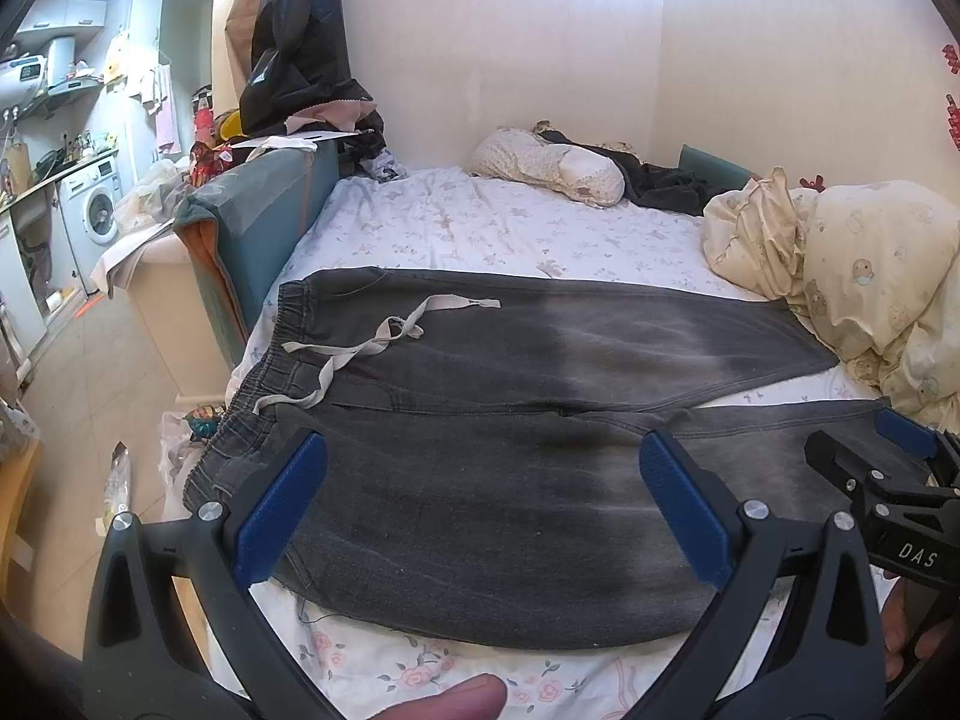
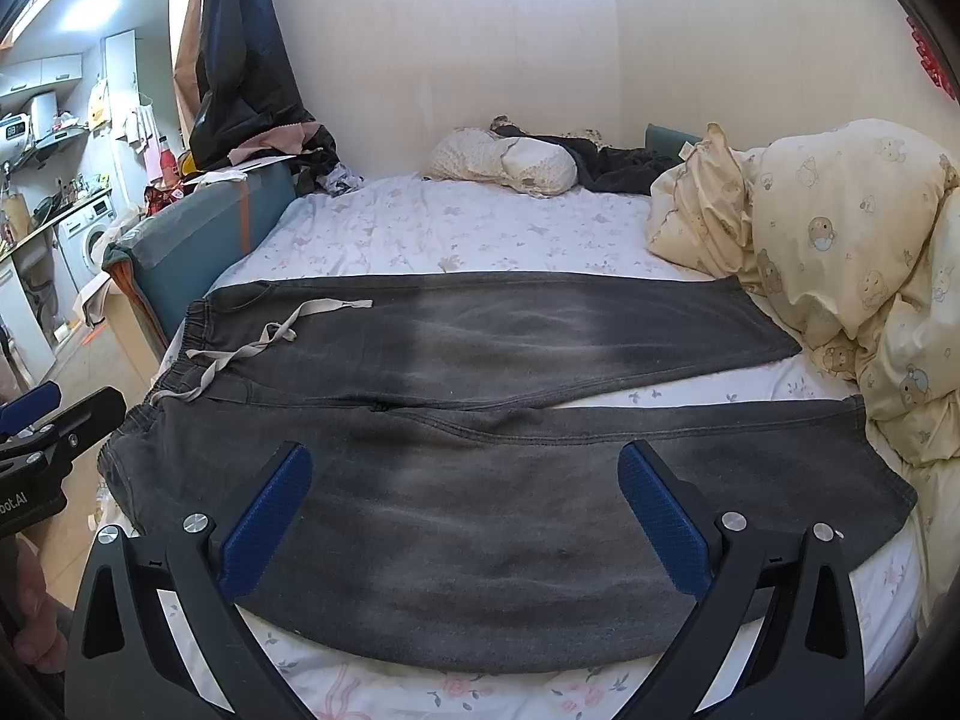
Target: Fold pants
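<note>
Dark grey pants (image 1: 480, 510) lie flat on the bed, waistband with a beige drawstring (image 1: 360, 348) to the left, the two legs spread apart to the right. They also show in the right wrist view (image 2: 480, 534). My left gripper (image 1: 480, 450) is open and empty above the near leg by the waist end. My right gripper (image 2: 462, 456) is open and empty above the near leg, further toward the cuff. The right gripper shows at the right edge of the left wrist view (image 1: 864, 444).
A floral sheet (image 1: 480, 228) covers the bed. A bunched yellow duvet (image 2: 840, 252) lies right of the cuffs. A pillow (image 2: 510, 162) and dark clothes lie at the far wall. A teal padded board (image 1: 258, 222) bounds the bed's left side, with floor beyond.
</note>
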Tool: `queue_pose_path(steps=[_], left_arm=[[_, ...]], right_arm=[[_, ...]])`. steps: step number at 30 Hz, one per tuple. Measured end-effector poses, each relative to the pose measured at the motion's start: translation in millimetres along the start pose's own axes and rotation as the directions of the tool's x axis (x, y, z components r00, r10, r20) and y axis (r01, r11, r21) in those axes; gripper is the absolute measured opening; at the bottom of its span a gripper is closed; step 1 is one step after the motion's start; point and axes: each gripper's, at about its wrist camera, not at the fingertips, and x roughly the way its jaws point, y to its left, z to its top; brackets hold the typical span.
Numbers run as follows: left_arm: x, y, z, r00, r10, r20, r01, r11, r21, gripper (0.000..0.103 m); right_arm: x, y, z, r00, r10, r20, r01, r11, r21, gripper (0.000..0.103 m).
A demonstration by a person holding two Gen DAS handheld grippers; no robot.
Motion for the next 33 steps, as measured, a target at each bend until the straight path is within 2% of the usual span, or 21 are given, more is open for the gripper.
queue_pose_path(steps=[33], left_arm=[[-0.9, 3.4, -1.1, 1.0, 0.002, -0.012, -0.002, 1.0, -0.01, 0.103]], right_arm=[[-0.3, 0.5, -0.5, 1.0, 0.0, -0.002, 0.0, 1.0, -0.002, 0.103]])
